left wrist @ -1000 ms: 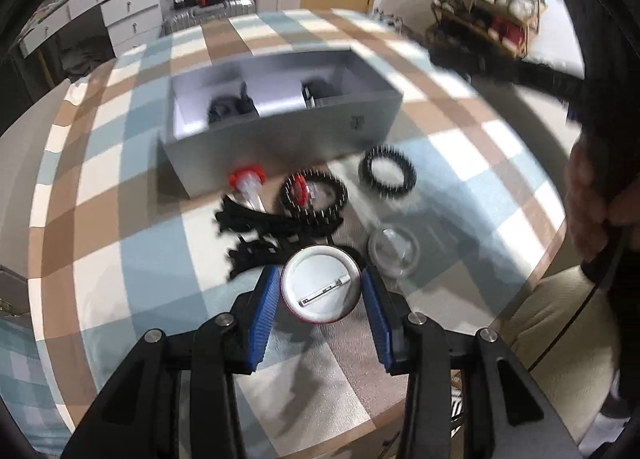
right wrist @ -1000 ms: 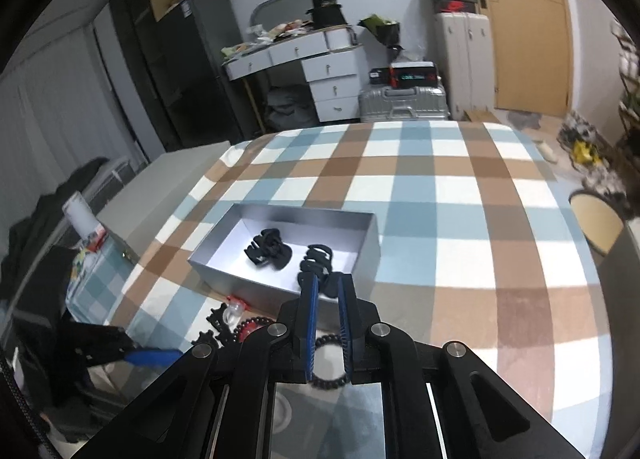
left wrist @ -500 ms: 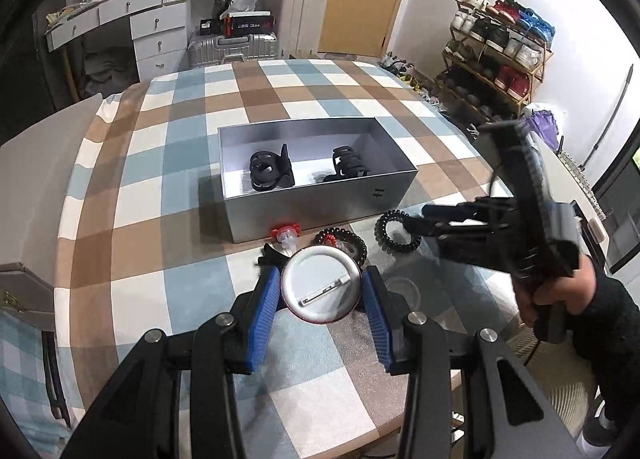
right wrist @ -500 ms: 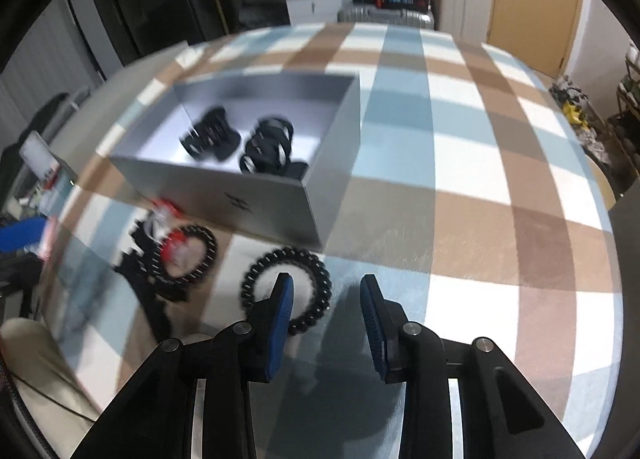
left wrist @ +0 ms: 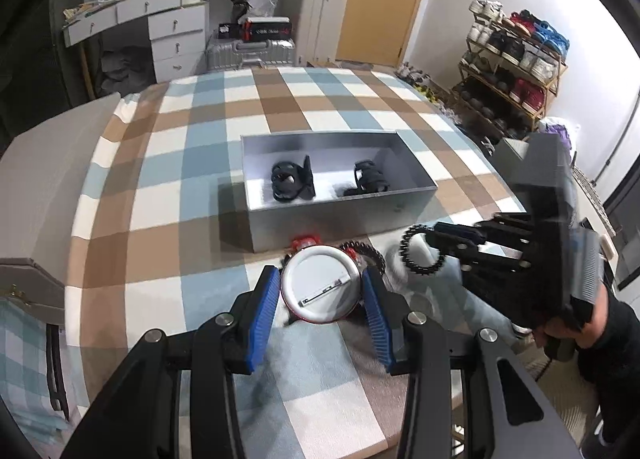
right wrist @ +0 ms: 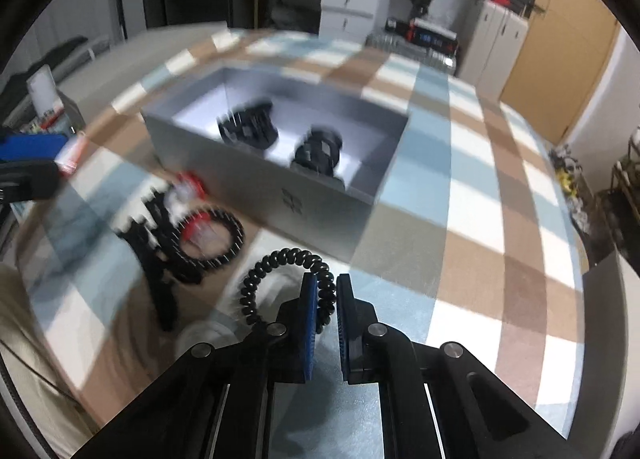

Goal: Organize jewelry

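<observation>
"What colours did my left tool (left wrist: 322, 293) carry?"

"Blue pads (left wrist: 264, 309) on black arms, and between them I had a white round badge (left wrist: 322, 287) with a red rim."

"And my right tool (right wrist: 324, 301)?"

"Blue pads too, on a black coiled hair tie (right wrist: 288, 283)."

"The worktop (left wrist: 208, 163)?"

"Its cloth was checked in pale blue, brown and white. The box (left wrist: 336, 215) was silver-grey outside, white on its floor, with two black clips (left wrist: 290, 181) inside."

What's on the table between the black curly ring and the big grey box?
Nothing: in the right wrist view, just bare checked tablecloth lies between the curly ring and the box.
</observation>
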The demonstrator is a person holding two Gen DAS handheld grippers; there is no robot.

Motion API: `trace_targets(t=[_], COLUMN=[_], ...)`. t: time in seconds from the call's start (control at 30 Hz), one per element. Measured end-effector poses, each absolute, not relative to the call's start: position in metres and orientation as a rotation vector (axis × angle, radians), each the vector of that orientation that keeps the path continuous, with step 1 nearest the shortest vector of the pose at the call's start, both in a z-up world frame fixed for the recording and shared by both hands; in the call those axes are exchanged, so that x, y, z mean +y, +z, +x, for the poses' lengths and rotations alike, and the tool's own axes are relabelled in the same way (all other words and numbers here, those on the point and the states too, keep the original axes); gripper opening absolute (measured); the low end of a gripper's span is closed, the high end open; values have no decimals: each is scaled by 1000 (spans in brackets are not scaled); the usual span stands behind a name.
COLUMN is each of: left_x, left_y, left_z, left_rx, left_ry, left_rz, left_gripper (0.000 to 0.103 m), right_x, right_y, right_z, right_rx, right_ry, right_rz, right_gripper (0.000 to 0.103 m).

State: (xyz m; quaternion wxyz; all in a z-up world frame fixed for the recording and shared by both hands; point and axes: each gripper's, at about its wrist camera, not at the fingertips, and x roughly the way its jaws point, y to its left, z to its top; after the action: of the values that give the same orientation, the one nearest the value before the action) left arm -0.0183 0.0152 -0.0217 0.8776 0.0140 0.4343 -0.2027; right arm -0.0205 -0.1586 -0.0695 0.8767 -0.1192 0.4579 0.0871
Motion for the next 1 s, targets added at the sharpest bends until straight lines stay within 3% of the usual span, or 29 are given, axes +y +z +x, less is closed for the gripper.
trace_targets(t=[0.5, 1.0], left_x=[14, -8], left_y=[-16, 0], left_z=[4, 64], left_rx=[866, 792], left_ry=[-374, -402], left_rz=[-20, -22], left_gripper=[37, 37], right_x=[-165, -155], right_y=[-13, 31], right_z=[-26, 31], right_rx=[776, 650], right_ry=[347, 334], right_rz=[34, -22], right_gripper=[9, 9])
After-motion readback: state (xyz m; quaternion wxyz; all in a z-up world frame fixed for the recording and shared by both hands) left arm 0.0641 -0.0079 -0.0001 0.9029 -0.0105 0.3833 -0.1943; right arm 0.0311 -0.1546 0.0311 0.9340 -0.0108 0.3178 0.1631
